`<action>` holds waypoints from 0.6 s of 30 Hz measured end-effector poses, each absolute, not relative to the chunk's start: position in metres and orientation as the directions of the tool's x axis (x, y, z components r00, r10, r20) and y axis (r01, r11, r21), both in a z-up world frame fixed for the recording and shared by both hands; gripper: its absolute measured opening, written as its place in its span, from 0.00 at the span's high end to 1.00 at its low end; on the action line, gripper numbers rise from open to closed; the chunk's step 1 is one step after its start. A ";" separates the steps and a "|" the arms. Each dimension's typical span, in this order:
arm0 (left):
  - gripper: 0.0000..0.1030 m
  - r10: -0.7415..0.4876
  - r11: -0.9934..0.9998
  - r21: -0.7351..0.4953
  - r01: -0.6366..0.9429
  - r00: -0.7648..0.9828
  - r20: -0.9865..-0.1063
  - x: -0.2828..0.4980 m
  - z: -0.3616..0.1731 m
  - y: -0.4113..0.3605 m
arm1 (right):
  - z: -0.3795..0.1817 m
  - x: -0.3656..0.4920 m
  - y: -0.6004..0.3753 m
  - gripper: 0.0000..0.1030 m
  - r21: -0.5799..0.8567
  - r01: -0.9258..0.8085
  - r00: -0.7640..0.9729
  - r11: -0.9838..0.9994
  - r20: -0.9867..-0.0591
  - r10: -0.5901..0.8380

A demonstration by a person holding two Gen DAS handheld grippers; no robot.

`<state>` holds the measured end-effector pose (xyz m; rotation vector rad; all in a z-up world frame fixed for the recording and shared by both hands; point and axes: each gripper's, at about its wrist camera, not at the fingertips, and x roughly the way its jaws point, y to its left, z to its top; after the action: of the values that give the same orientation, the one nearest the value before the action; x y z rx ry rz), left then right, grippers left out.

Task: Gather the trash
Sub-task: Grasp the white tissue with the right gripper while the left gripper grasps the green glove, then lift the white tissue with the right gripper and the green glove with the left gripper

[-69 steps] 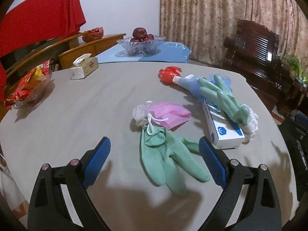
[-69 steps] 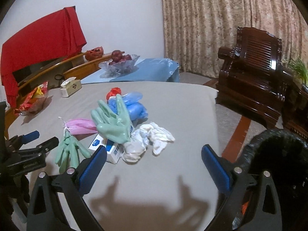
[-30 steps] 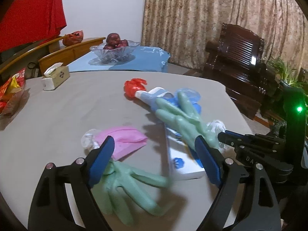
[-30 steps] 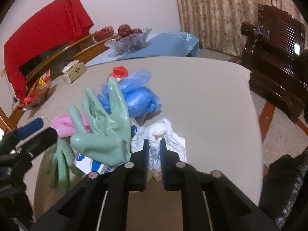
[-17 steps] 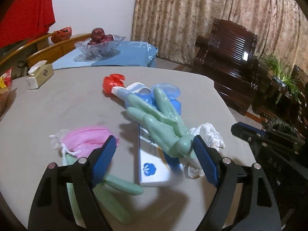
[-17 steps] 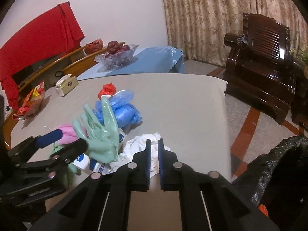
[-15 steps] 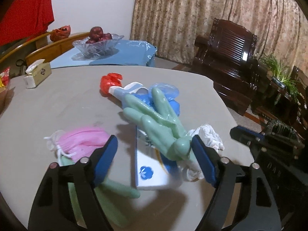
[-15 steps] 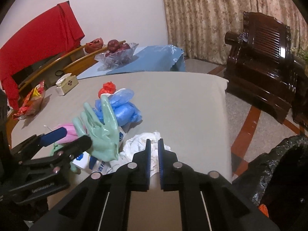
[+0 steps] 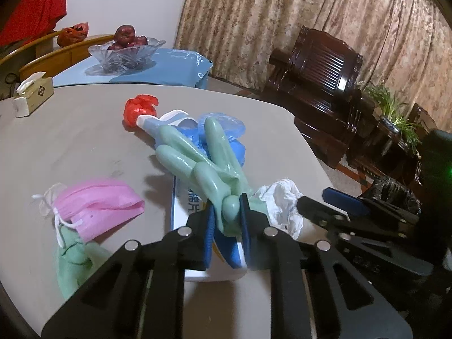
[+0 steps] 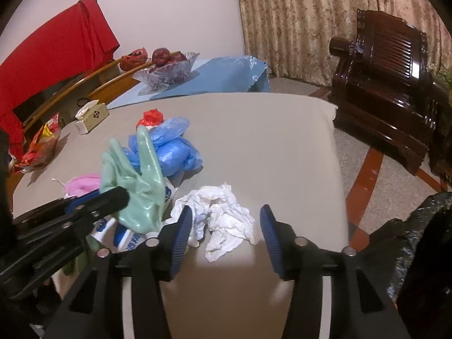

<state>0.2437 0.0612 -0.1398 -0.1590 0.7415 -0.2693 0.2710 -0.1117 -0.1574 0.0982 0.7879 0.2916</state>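
A puffed-up green glove [image 9: 203, 158] lies across a white box [image 9: 183, 212] on the grey table [image 9: 70, 141]. My left gripper [image 9: 227, 220] is shut on the glove's cuff end. My right gripper [image 10: 224, 226] has its jaws opening; a crumpled white tissue [image 10: 223, 212] lies between the blue pads, untouched. A pink mask [image 9: 96, 206], a flat green glove [image 9: 73, 260], blue shoe covers [image 10: 175, 149] and a red plastic wad [image 9: 139, 110] lie around them. In the right wrist view the left gripper [image 10: 118, 196] comes in from the left against the glove [image 10: 138, 180].
A black trash bag [image 10: 418, 226] hangs past the table's right edge. At the back stand a tissue box [image 10: 91, 117], a glass fruit bowl [image 10: 166, 70] and a snack bag [image 10: 39, 141]. A dark wooden armchair [image 10: 389, 79] is beyond the table.
The left gripper closed on the puffed green glove's cuff. The right gripper, shut before, has opened around the white tissue.
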 end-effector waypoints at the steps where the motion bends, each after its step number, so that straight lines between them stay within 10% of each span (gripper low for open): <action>1: 0.85 -0.296 0.954 -0.239 0.183 0.706 -0.643 0.242 -0.140 0.063 | -0.159 0.273 -0.111 0.39 0.198 -0.222 0.663 0.955 -0.687 0.296; 8: 0.85 -0.288 0.956 -0.236 0.174 0.706 -0.647 0.235 -0.137 0.078 | -0.179 0.291 -0.100 0.36 0.187 -0.213 0.608 0.959 -0.743 0.280; 10: 0.85 -0.288 0.956 -0.237 0.173 0.705 -0.648 0.234 -0.136 0.080 | -0.179 0.291 -0.098 0.69 0.198 -0.243 0.591 0.950 -0.746 0.306; 12: 0.85 -0.290 0.956 -0.238 0.175 0.705 -0.647 0.234 -0.136 0.081 | -0.178 0.289 -0.096 0.79 0.206 -0.259 0.583 0.944 -0.746 0.323; 18: 0.86 -0.300 0.953 -0.239 0.187 0.714 -0.633 0.228 -0.126 0.079 | -0.150 0.266 -0.104 0.82 0.196 -0.259 0.649 0.946 -0.690 0.321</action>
<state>0.2284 0.0786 -0.1263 -0.1625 0.7277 -0.2710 0.2662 -0.1038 -0.1496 0.0820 0.7993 0.3298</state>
